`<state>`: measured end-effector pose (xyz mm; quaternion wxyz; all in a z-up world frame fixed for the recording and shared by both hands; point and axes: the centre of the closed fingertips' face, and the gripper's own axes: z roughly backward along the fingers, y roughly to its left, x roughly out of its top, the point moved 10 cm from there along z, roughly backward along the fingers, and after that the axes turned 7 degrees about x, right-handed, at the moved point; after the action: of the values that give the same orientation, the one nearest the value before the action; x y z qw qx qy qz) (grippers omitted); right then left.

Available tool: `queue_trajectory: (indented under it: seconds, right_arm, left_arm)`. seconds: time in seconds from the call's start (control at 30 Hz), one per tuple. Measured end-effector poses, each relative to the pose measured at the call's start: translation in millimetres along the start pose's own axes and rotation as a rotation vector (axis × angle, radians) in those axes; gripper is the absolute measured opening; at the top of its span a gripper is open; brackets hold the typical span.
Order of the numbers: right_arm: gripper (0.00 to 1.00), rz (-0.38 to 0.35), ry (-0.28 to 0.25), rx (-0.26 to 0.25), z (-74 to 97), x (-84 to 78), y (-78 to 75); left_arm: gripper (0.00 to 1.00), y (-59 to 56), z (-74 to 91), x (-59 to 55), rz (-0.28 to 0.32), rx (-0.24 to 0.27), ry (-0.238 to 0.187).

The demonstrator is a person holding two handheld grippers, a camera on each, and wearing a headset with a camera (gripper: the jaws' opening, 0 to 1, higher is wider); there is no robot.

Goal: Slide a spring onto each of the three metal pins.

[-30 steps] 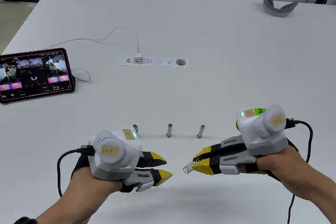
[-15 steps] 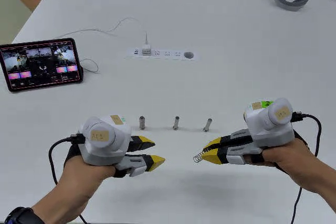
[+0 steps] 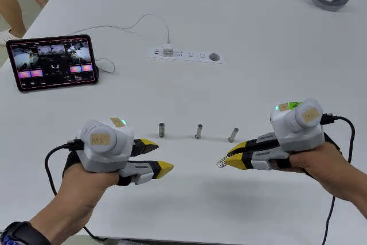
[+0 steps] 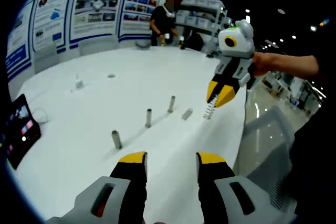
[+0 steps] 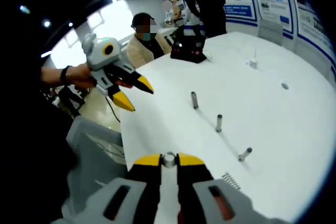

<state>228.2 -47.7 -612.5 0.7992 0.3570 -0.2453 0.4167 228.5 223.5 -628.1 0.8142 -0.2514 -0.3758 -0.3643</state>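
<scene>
In the head view the right gripper (image 3: 230,161) hung over the desk (image 3: 258,55) toward its near edge. Its jaws were clenched on a spring (image 3: 221,163) that stuck out from their tips, its long axis nearly flat and pointing toward the left edge. Three pins stood in a row parallel to the near edge, just beyond those tips. The right pin (image 3: 233,135) was nearest that gripper and the middle pin (image 3: 198,131) came next. The left pin (image 3: 161,130), which looked ribbed as if already wearing a spring, stood near the left gripper (image 3: 161,158), whose jaws were released and held nothing. In the left gripper view the row ran away from the parted jaws toward the other gripper, whose spring drooped near the far end. In the right gripper view the spring showed end-on as a small ring between the clenched tips, with the pins ahead and to the right. A loose spring (image 5: 230,180) lay flat on the desk just beside the right pin. The held spring would likely need tipping upright over the right pin.
</scene>
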Motion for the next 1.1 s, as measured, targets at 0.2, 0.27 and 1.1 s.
queue_trajectory:
  seconds: [0.2, 0.27, 1.1]
  right_arm:
    - [0.12, 0.013, 0.019, -0.016, -0.2, 6.1, -6.8]
    - [0.12, 0.016, 0.025, -0.023, 0.0, 7.6, -8.5]
    - [0.12, 0.033, 0.076, -0.092, -3.7, 27.0, -47.7]
  left_arm:
    - [0.42, 6.3, 4.6, -3.7, 0.019, 0.027, -0.003]
    - [0.43, 8.7, 6.1, -5.1, 0.025, 0.034, -0.003]
    - [0.59, 23.7, 17.8, -10.4, 0.059, 0.098, -0.012]
